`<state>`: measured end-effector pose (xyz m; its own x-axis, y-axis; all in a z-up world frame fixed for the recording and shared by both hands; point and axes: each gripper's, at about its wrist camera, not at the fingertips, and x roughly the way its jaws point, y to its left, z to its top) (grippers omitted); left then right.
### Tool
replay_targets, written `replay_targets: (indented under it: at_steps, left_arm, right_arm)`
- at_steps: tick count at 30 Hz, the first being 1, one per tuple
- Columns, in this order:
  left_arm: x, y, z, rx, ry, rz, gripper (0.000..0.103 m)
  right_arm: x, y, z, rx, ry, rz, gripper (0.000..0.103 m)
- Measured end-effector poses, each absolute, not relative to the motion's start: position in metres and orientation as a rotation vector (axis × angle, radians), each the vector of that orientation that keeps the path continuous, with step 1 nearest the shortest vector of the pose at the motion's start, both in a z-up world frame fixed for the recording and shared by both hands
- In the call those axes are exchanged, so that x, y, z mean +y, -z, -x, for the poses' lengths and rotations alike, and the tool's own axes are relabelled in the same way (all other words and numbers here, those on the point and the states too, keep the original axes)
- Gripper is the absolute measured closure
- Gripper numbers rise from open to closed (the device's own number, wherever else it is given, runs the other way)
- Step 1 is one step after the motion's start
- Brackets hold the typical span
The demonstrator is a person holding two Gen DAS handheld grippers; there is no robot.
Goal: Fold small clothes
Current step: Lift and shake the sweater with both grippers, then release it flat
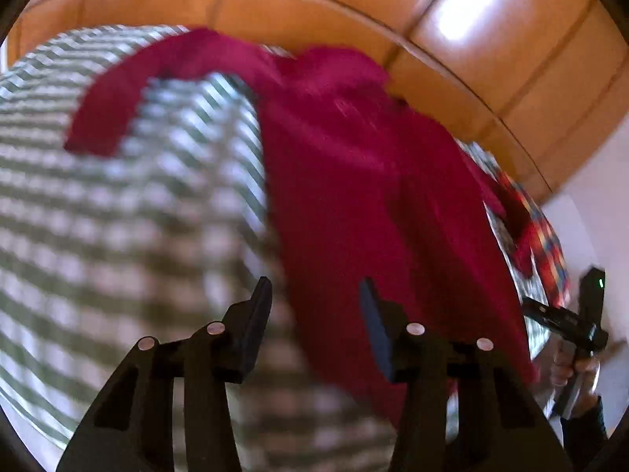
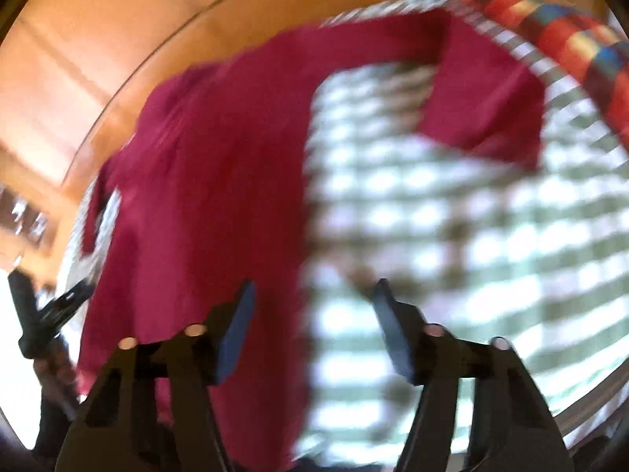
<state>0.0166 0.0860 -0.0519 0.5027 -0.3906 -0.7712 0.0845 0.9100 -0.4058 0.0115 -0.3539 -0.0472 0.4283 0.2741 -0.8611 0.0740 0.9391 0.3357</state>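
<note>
A dark red long-sleeved garment [image 1: 354, 181] lies spread on the green-and-white checked tablecloth [image 1: 118, 216], one sleeve bent out to the left. In the right wrist view the garment [image 2: 204, 196] fills the left half, a sleeve reaching right. My left gripper [image 1: 314, 295] is open and empty, above the garment's near left edge. My right gripper [image 2: 312, 295] is open and empty, above the garment's near right edge. Both views are motion-blurred. The right gripper also shows in the left wrist view [image 1: 566, 314], and the left gripper in the right wrist view [image 2: 47, 310].
A red, blue and yellow plaid cloth [image 1: 546, 251] lies at the table's edge beyond the garment; it also shows in the right wrist view [image 2: 570, 39]. Orange tiled floor [image 1: 393, 8] surrounds the round table.
</note>
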Motion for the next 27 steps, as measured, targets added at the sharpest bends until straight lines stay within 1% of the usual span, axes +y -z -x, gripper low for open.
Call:
replay_targets:
  at_steps: [1,2,3,4,5,6,7,9,13,15,17,20,21,22,23,24,25,27]
  left_arm:
    - [0.08,0.056,-0.013,1.016,0.297,0.331,0.058]
    - [0.077,0.062,-0.011,1.026,0.302,0.337,0.058]
    - [0.072,0.066,-0.01,1.03,0.299,0.344,0.059]
    - [0.067,0.067,-0.01,1.017,0.289,0.33,0.074]
    - [0.064,0.066,-0.012,1.007,0.29,0.309,0.085]
    - [0.061,0.063,-0.019,0.995,0.29,0.293,0.092]
    - [0.061,0.058,-0.021,0.982,0.291,0.296,0.093]
    - [0.065,0.037,-0.023,0.942,0.303,0.295,0.093]
    - [0.087,-0.016,-0.011,0.845,0.34,0.314,0.094]
    - [0.1,-0.034,-0.003,0.835,0.34,0.293,0.095]
    - [0.108,-0.035,0.004,0.858,0.311,0.248,0.095]
    - [0.113,-0.01,0.01,0.953,0.248,0.2,0.094]
    - [0.112,0.007,0.011,1.003,0.221,0.182,0.09]
    - [0.112,0.019,0.011,1.041,0.186,0.163,0.083]
    - [0.111,0.032,0.012,1.073,0.136,0.138,0.078]
    - [0.111,0.037,0.012,1.076,0.116,0.128,0.07]
    - [0.111,0.039,0.012,1.073,0.098,0.118,0.067]
    - [0.112,0.035,0.012,1.049,0.084,0.125,0.066]
  right_arm:
    - [-0.343,0.049,-0.007,1.133,-0.141,-0.323,0.048]
    - [-0.332,0.049,-0.005,1.13,-0.153,-0.293,0.062]
    - [-0.32,0.049,-0.003,1.136,-0.188,-0.27,0.073]
    - [-0.312,0.05,-0.004,1.146,-0.207,-0.259,0.084]
    - [-0.305,0.05,-0.005,1.151,-0.206,-0.228,0.09]
    - [-0.295,0.047,-0.006,1.149,-0.209,-0.163,0.091]
    - [-0.291,0.045,-0.008,1.145,-0.211,-0.137,0.093]
    - [-0.288,0.026,-0.007,1.101,-0.231,-0.12,0.093]
    - [-0.301,-0.032,0.009,0.949,-0.246,-0.142,0.093]
    - [-0.312,-0.052,0.017,0.916,-0.256,-0.153,0.094]
    - [-0.316,-0.051,0.026,0.934,-0.251,-0.123,0.094]
    - [-0.31,-0.02,0.037,1.046,-0.243,-0.059,0.094]
    - [-0.309,-0.011,0.038,1.074,-0.233,-0.052,0.094]
    - [-0.308,0.0,0.041,1.099,-0.217,-0.047,0.094]
    - [-0.308,0.011,0.043,1.125,-0.195,-0.036,0.094]
    - [-0.308,0.021,0.045,1.149,-0.176,-0.028,0.094]
    - [-0.31,0.027,0.047,1.159,-0.172,-0.031,0.094]
    - [-0.311,0.029,0.049,1.18,-0.19,-0.046,0.093]
